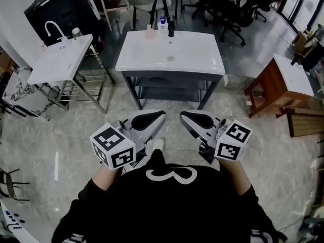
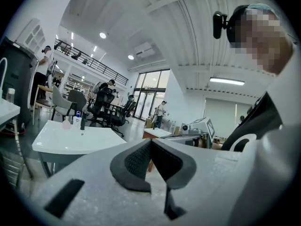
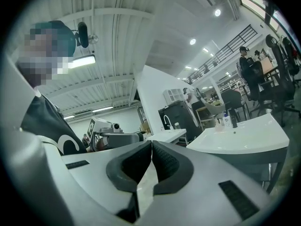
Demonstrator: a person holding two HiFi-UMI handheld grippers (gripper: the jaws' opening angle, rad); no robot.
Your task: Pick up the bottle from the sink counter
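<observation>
2 grippers hover on the near side of the white sink table (image 1: 132, 59), well apart from it. The left gripper (image 1: 157, 116) has its fingers pressed together on nothing. The right gripper (image 1: 188, 117) is the same. At the table's far edge stand a small pink bottle (image 1: 149, 33), then the white bottle (image 1: 162, 23) with a blue top, then a black tap (image 1: 171, 29). The task looks barely begun: the bottle is untouched, and reaching, gripping and lifting remain.
</observation>
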